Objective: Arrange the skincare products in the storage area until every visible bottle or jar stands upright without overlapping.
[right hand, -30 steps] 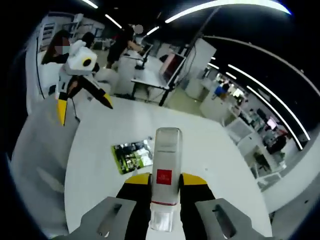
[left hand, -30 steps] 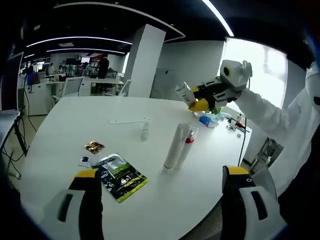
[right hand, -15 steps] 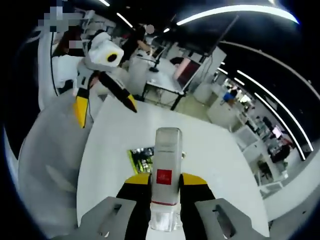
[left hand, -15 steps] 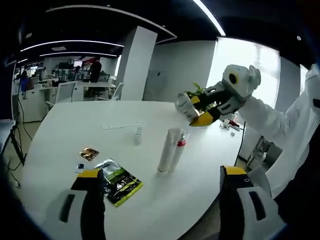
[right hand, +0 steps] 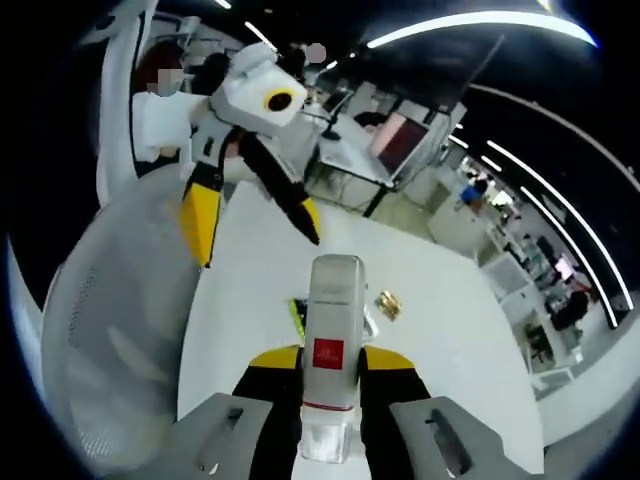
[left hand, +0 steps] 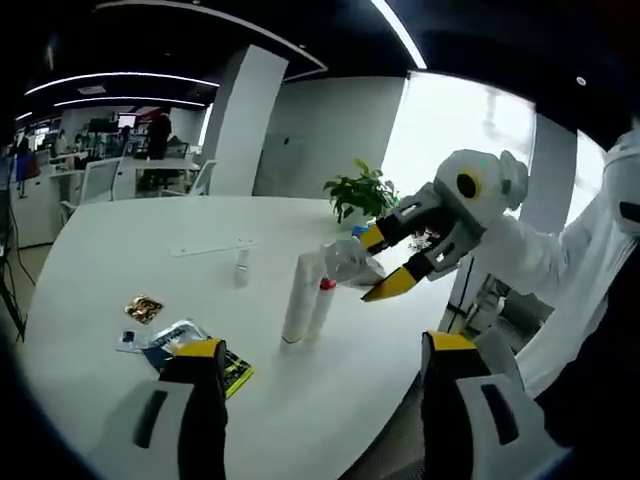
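Two tall white tubes stand upright side by side on the white table, one with a red band. A small bottle stands behind them. In the left gripper view my right gripper hangs just right of the tubes, shut on a white tube. That white tube with a red label sits between the shut jaws of my right gripper. My left gripper is open and holds nothing; in the right gripper view the left gripper hovers over the table's edge.
A green sachet, a gold packet and a white strip lie on the table. A potted plant stands at the far edge. A grey mesh chair sits by the table. Office desks fill the background.
My right gripper has carried the white tube down and closer to the two standing tubes. Both views have shifted with the hands; the left gripper stays open.
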Motion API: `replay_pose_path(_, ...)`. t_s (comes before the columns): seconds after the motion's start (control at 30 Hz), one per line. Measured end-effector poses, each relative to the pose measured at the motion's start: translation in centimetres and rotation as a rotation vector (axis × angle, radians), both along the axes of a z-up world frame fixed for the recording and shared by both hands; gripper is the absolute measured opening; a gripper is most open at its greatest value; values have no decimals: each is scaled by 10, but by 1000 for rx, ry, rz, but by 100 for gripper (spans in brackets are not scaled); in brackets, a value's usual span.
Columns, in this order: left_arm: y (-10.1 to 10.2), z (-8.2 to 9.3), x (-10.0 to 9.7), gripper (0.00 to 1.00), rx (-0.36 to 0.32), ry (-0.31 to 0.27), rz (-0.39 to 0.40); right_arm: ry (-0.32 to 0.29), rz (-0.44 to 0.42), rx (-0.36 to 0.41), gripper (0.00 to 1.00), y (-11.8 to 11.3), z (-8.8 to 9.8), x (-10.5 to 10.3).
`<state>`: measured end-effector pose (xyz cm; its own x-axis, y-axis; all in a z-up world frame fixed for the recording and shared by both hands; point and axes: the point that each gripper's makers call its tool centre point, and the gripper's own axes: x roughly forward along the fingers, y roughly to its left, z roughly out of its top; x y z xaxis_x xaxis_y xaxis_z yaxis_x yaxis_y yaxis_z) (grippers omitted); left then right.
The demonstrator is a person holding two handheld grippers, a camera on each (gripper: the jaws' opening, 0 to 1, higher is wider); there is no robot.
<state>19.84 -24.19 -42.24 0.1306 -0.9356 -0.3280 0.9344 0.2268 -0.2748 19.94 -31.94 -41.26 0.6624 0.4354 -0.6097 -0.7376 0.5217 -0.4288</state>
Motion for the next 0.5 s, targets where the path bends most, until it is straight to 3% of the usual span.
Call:
replay_pose_path(0.07,-1,0,-3,74,0,-6,-19,5,6,3,13,3,-1,-1)
replay_pose_path(0.13,-2,-1,-6,70,0,6,-35,-2,18,-1,13,23,-14,-17)
replay_pose_path(0.2,-3,-2,-7,67,-8,9,-48,4,33,-2,13,20,-8,-14)
replay_pose_path(0.3,-3,-2,-6,65,-8,24,-42,10,49,0,13,38,-22,-26)
replay_pose_path(0.5,-8,9,-8,46,-82,62,-70,-6,73,-18,13,53,-28,-34)
